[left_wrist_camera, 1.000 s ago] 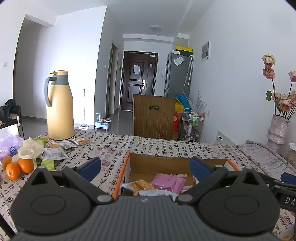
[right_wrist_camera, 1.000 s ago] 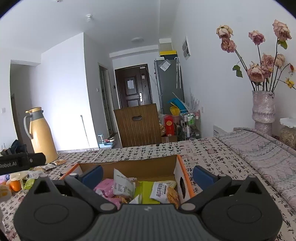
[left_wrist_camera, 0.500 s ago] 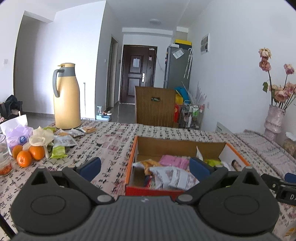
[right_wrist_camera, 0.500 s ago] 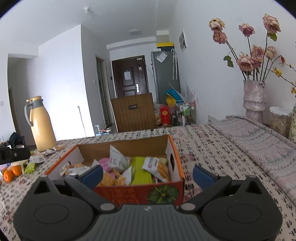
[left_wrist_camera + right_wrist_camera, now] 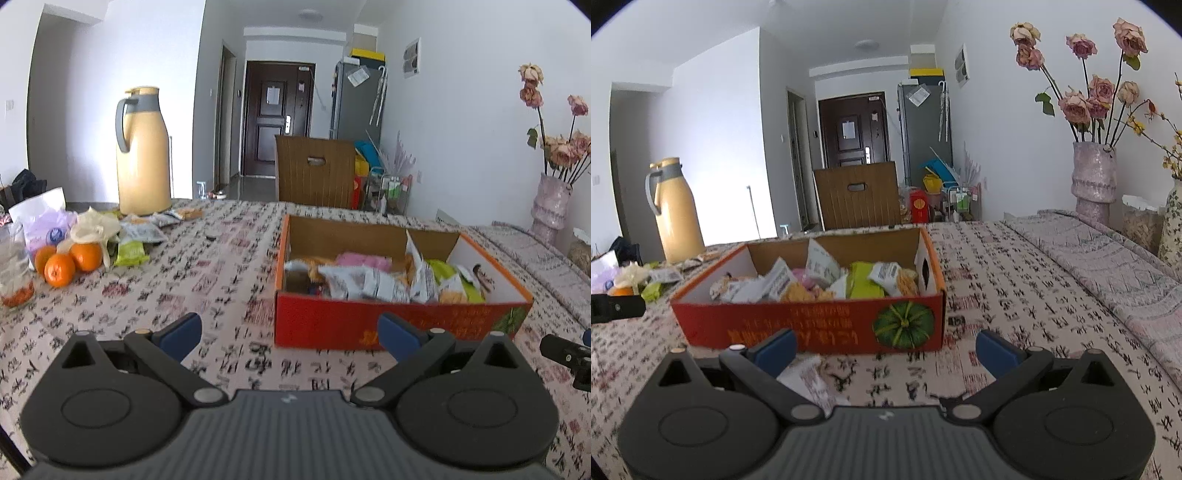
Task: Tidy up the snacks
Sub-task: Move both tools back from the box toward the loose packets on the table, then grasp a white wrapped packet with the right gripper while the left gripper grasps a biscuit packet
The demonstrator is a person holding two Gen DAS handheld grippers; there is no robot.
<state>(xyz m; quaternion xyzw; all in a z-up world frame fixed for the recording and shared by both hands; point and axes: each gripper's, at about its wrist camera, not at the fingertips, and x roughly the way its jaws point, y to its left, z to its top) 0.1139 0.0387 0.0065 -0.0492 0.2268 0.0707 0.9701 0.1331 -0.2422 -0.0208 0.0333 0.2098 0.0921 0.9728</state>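
The room had white walls [image 5: 461, 122] and a white ceiling with a round ceiling lamp [image 5: 866, 45]. At the far end stood a dark brown door [image 5: 279, 118], with a grey fridge [image 5: 356, 103] to its right and a yellow box [image 5: 367, 54] on top of it. A wooden chair back [image 5: 857, 195] rose behind the tabletop [image 5: 221, 280], which was covered by a cloth printed with black characters. Daylight brightened the left wall.

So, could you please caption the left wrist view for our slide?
Open left gripper faces a red box full of snack packets; oranges lie left.
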